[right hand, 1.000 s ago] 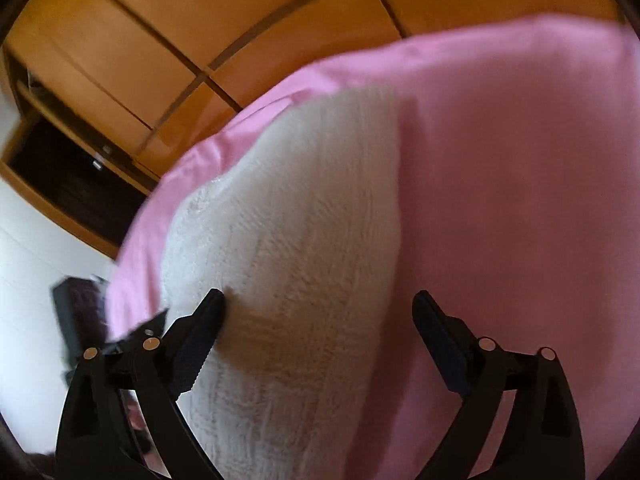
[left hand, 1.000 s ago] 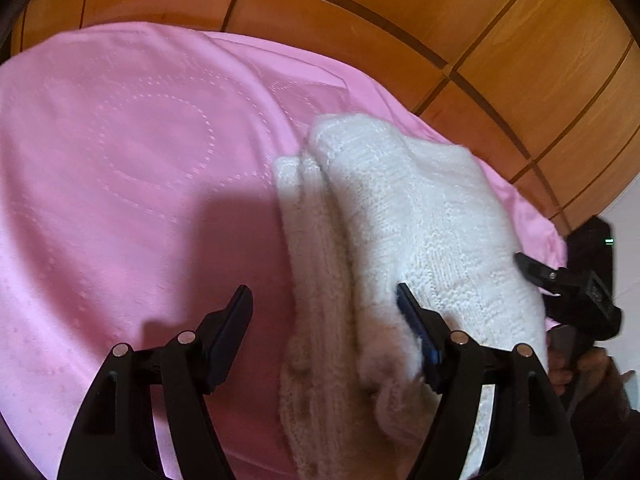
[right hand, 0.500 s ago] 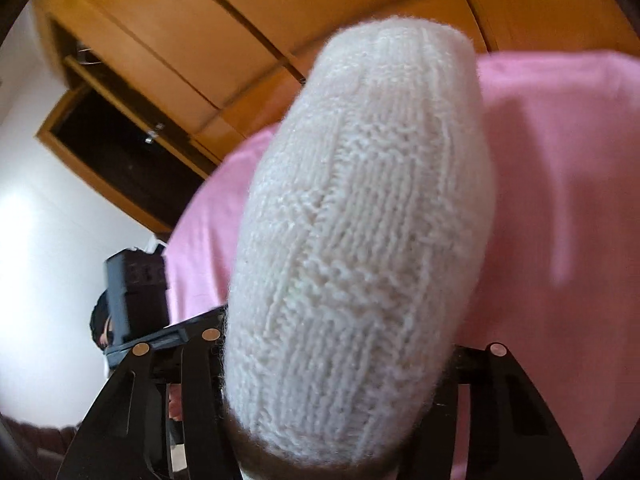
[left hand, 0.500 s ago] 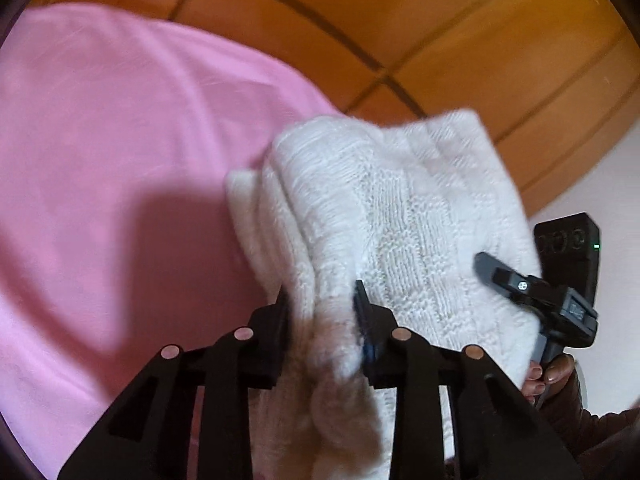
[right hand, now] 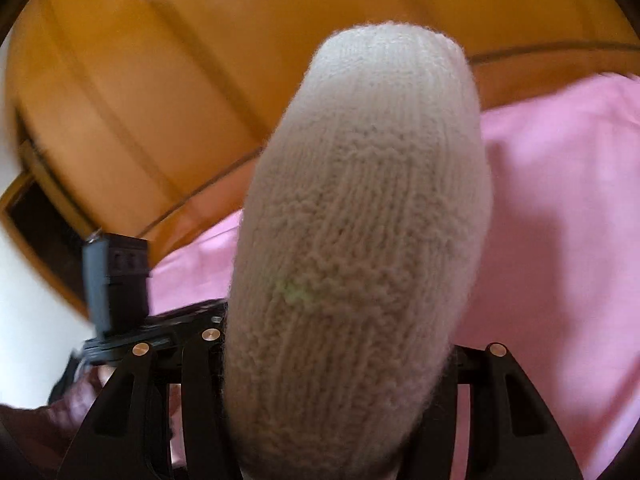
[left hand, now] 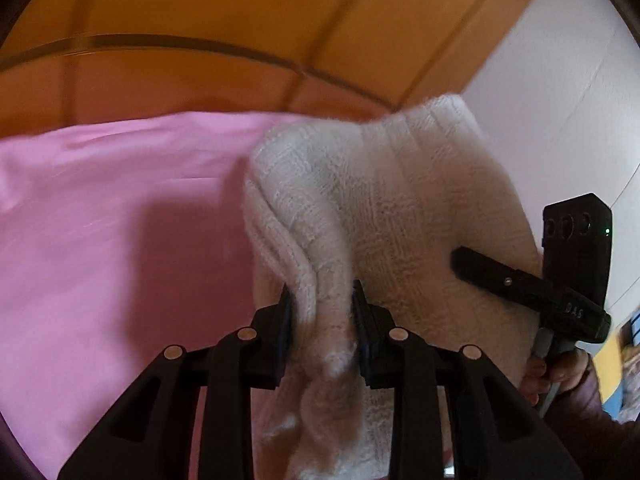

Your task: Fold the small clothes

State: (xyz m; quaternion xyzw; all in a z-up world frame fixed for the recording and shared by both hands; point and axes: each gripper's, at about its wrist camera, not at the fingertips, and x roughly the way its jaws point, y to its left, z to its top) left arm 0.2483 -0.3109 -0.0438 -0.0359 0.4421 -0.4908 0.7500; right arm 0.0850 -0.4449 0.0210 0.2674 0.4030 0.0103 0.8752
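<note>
Fingers of the left gripper (left hand: 322,312), open a second ago, now pinch the folded cream knitted garment (left hand: 384,216) lifted above the pink sheet (left hand: 120,220) — in the right view the right gripper (right hand: 340,364), likewise clamped, holds the knit (right hand: 360,220) upright.

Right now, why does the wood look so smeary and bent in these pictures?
Left wrist view: the wooden panels smear from motion and curve from the fisheye lens; the white knit throws a dark shadow on the pink sheet. Right wrist view: the panels are streaky too, with glare at the top; the knit looms huge and soft.
</note>
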